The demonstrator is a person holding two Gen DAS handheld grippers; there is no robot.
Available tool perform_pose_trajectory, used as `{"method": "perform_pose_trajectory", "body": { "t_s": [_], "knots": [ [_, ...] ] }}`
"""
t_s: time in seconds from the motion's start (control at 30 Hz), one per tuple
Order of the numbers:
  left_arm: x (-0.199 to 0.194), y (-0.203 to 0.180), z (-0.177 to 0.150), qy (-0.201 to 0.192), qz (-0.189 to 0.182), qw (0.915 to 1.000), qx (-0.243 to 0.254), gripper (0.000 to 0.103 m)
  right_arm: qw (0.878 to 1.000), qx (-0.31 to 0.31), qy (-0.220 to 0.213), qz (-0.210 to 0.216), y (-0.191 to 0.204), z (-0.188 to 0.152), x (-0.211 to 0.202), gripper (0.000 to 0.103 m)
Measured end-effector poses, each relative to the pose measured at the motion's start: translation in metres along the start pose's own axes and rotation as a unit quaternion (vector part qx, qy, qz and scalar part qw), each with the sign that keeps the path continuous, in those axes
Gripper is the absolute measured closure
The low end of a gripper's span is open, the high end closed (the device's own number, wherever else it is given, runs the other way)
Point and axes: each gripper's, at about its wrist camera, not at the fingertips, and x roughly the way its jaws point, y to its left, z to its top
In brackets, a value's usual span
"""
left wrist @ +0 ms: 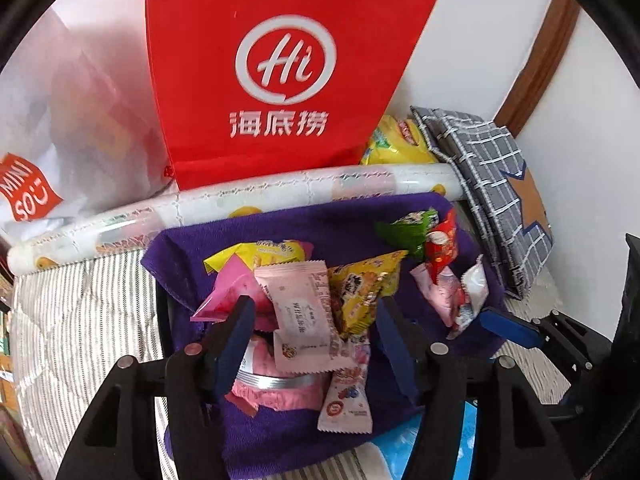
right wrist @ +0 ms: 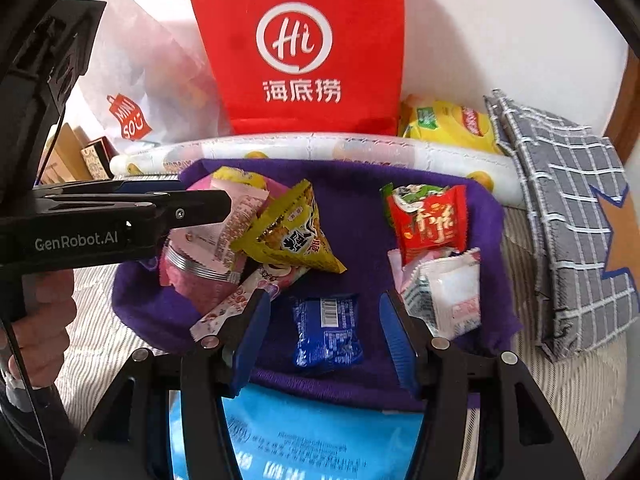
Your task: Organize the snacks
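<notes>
**Snack piles on purple cloth, both grippers open**

Black gripper frames w/ blue pads fill bottom of both views. Left gripper (left wrist: 316,344): jaws partway open, nothing clamped; pale pink sachet (left wrist: 306,316) sits between/ahead of fingers, pads not pressing it. Right gripper (right wrist: 324,340): jaws partway open too, blue wrapped snack (right wrist: 326,330) lying flat on cloth between fingers, apart from both pads, barcode side up.

Purple cloth (right wrist: 360,216) spread over striped surface (left wrist: 80,320), carrying snacks in two loose groups.
- Left group: yellow triangular pack (right wrist: 292,236) w/ black cartoon print, tilted on top; pale pink sachet w/ printed text; bright pink pouch (left wrist: 228,292); pink cup-like item w/ silver ribbed band (right wrist: 196,268) underneath; small white-pink candy packet (left wrist: 348,400) at near edge; yellow packet (left wrist: 260,254) at far side.
- Right group: red packet (right wrist: 430,226) w/ white characters, green wrapper (left wrist: 408,232) just behind, white crinkle-edged sachets (right wrist: 448,296) nearest right pad.
- Groups well apart, bare purple between.

Light blue printed bag (right wrist: 320,440) partly under near edge of cloth, closest to right camera.

Behind cloth: white patterned roll (left wrist: 240,204) lying crosswise; red bag w/ white "Hi" logo (left wrist: 280,60) upright against wall; translucent white Miniso bag (right wrist: 132,92) to its left; yellow snack bag (right wrist: 452,124) and grey checked cloth (right wrist: 568,208) to right.

Person's hand (right wrist: 44,320) on left gripper handle, seen at left edge of right view.
</notes>
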Motion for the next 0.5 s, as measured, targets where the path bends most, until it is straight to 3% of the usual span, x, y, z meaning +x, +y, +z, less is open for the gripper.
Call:
{"method": "perform_pose_trajectory", "body": {
  "t_s": [0.1, 0.33, 0.5],
  "knots": [
    [-0.018, -0.009, -0.001, -0.014, 0.001, 0.9999, 0.006, 0.037, 1.0, 0.013, -0.014, -0.014, 0.0, -0.002, -0.024, 0.045],
    [-0.067, -0.039, -0.028, -0.042, 0.028, 0.9982, 0.031, 0.026, 0.996, 0.054, -0.053, -0.046, -0.009, -0.016, -0.079, 0.029],
    [-0.1, -0.055, -0.055, -0.054, 0.034, 0.9976, 0.027, 0.017, 0.992, 0.078, -0.069, -0.072, -0.014, -0.033, -0.117, 0.028]
  ]
}}
